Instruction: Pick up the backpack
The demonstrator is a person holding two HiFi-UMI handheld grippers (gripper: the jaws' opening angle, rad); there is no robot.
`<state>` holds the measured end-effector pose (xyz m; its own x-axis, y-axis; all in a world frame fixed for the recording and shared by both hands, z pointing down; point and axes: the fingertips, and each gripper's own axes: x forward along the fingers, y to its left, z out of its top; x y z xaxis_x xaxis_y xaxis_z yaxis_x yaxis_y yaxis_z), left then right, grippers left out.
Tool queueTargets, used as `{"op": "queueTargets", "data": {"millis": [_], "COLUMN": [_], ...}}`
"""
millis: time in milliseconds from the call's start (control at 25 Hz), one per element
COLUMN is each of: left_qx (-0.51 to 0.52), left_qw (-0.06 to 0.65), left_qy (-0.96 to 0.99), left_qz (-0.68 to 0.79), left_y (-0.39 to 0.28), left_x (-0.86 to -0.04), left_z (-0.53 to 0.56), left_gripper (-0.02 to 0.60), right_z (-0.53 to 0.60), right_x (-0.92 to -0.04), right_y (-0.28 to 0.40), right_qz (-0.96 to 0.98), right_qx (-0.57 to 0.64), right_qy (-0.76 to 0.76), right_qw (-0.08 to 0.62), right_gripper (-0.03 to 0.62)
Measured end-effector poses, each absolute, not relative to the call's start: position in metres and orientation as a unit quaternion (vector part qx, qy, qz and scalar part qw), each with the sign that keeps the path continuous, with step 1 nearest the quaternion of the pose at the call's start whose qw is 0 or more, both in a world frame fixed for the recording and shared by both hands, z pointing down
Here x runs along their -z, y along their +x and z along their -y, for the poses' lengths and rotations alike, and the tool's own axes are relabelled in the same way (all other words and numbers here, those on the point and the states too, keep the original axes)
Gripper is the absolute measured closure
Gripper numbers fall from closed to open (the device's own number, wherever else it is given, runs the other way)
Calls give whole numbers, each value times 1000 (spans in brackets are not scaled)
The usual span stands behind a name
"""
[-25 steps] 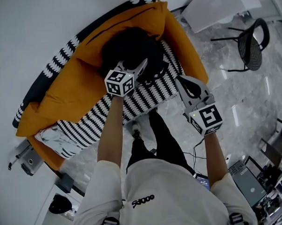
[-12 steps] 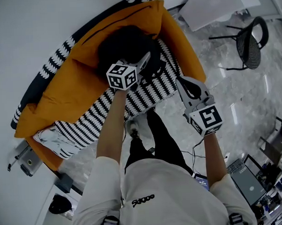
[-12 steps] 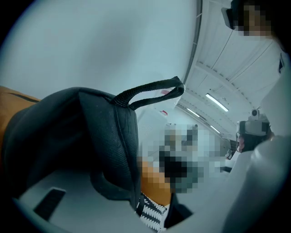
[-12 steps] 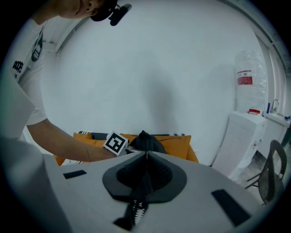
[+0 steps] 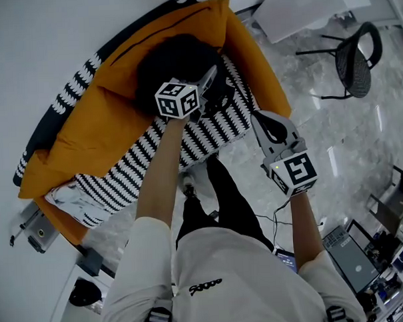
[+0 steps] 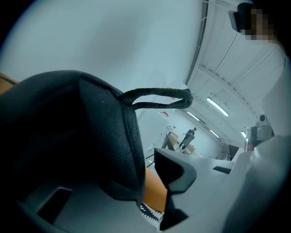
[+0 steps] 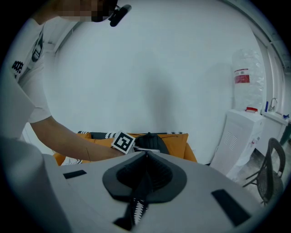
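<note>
A black backpack (image 5: 174, 65) leans against the back cushion of an orange sofa (image 5: 100, 121), above a black-and-white striped throw (image 5: 213, 133). My left gripper (image 5: 205, 89) is at the backpack's near right side. In the left gripper view the backpack (image 6: 68, 136) fills the left, its top handle (image 6: 157, 96) sticking out. The jaws of the left gripper (image 6: 113, 182) have just been closing with the backpack's edge between them; a strip of orange still shows beside the right pad (image 6: 175, 170). My right gripper (image 5: 265, 121) hovers shut and empty in front of the sofa, pads (image 7: 145, 175) together.
A black office chair (image 5: 357, 57) stands on the marble floor at the right. A white water dispenser (image 7: 245, 132) is by the wall beyond the sofa's end. A laptop and cables (image 5: 356, 260) lie at the lower right. A small stand (image 5: 38, 231) sits at the sofa's left end.
My left gripper has pushed further in toward the backpack. The right gripper has hardly shifted.
</note>
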<state>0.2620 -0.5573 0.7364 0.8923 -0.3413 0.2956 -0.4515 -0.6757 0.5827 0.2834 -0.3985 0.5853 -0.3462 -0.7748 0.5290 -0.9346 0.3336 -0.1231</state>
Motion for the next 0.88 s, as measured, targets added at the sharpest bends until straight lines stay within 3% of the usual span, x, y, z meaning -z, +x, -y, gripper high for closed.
{"op": "queueTargets", "data": {"millis": [80, 120, 480, 880], "left_qx": [-89, -91, -22, -40], "left_qw": [337, 336, 295, 238], "left_qy": [908, 907, 941, 959], "left_qz": [232, 236, 164, 150], "left_y": [261, 260, 255, 222], "left_x": [-739, -739, -677, -624], "left_z": [560, 559, 512, 436], "left_gripper": [532, 539, 543, 545], "right_z": [397, 396, 388, 351], "right_x": [-587, -588, -569, -524], "right_y": [288, 289, 282, 262], "right_qz": [792, 792, 796, 794], "right_qx": [-211, -212, -198, -172], "right_qy": [540, 540, 541, 558], "right_qw": [191, 191, 184, 169], "right_gripper": [560, 560, 560, 560]}}
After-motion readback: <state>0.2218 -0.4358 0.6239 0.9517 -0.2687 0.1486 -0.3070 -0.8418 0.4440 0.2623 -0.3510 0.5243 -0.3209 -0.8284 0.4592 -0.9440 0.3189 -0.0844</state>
